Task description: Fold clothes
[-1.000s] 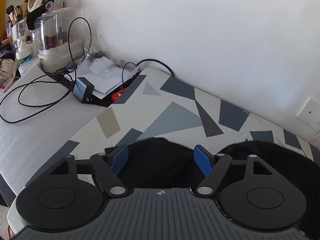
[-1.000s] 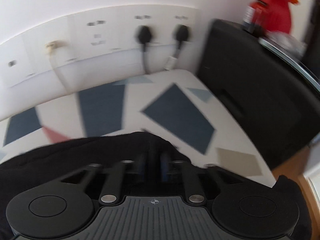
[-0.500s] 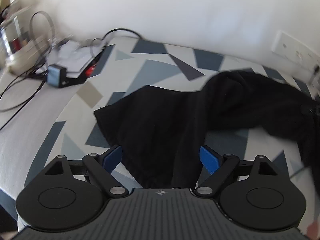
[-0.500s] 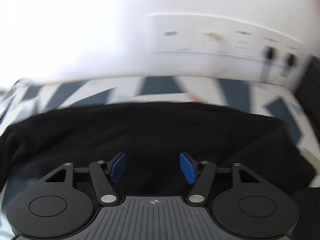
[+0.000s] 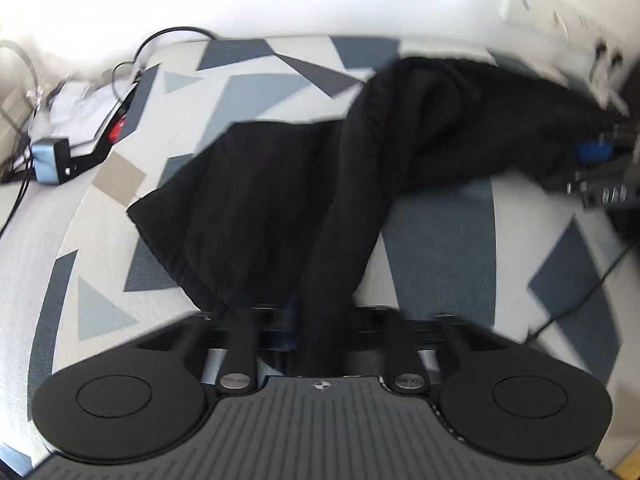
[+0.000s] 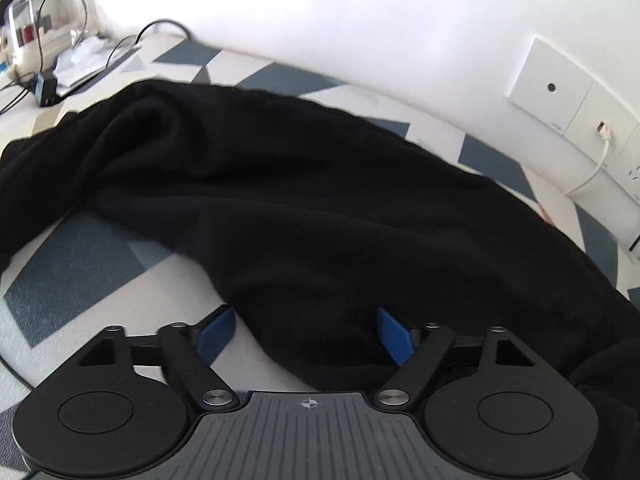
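Our left gripper (image 5: pixel 320 320) has just clamped its jaws tight on a bunched fold of the black garment (image 5: pixel 280 200), which rises from the jaws as a narrow rope. Only this view shows the cloth arching over to the far right, where the right gripper (image 5: pixel 592 152) appears, blurred. From the right wrist we see what the left view misses: the right gripper (image 6: pixel 308 332) with blue pads (image 6: pixel 394 336) standing apart, recently closing a little, a lobe of the garment (image 6: pixel 300 200) lying between them with no visible pinch. The garment sprawls on the geometric-patterned surface (image 6: pixel 80 264), its long axis running left to right. The cloth is soft, matte and rumpled. A charger (image 5: pixel 50 160) and cables lie far left.
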`<state>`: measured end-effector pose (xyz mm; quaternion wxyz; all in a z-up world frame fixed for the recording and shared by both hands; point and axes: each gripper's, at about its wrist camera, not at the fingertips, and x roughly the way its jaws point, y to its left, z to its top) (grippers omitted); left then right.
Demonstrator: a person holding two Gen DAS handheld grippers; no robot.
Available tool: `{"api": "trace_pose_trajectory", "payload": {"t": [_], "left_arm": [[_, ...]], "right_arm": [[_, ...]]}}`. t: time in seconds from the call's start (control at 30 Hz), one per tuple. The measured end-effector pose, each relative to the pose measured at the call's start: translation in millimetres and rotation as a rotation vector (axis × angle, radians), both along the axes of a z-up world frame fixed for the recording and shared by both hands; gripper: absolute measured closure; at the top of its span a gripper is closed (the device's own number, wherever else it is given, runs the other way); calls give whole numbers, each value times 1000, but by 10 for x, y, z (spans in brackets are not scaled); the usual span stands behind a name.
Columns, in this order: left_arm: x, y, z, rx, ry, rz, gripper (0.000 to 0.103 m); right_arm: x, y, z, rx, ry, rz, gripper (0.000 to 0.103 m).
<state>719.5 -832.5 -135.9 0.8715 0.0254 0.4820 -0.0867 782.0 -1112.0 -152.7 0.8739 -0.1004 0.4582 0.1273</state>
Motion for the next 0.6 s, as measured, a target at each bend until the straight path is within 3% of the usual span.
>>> {"api": "trace_pose_trajectory", "payload": {"t": [0.07, 0.17, 0.33, 0.47, 0.53, 0.6], "left_arm": [[13, 198, 186, -79, -5, 52, 95], [-14, 489, 511, -192, -14, 94, 95], [-147, 857, 1052, -320, -21, 105, 95], [-60, 1137, 1251, -459, 19, 164, 95], [88, 1240, 1248, -465, 19, 209, 95], [286, 1249, 1172, -375, -12, 238, 95]], "right_arm": [[8, -56, 16, 15, -8, -15, 73], [37, -210, 44, 65, 11, -17, 90], [-50, -460, 164, 147, 105, 58, 91], [-212, -574, 268, 218, 193, 154, 91], [-271, -602, 300, 247, 226, 188, 89], [-277, -625, 313, 278, 222, 175, 80]]}}
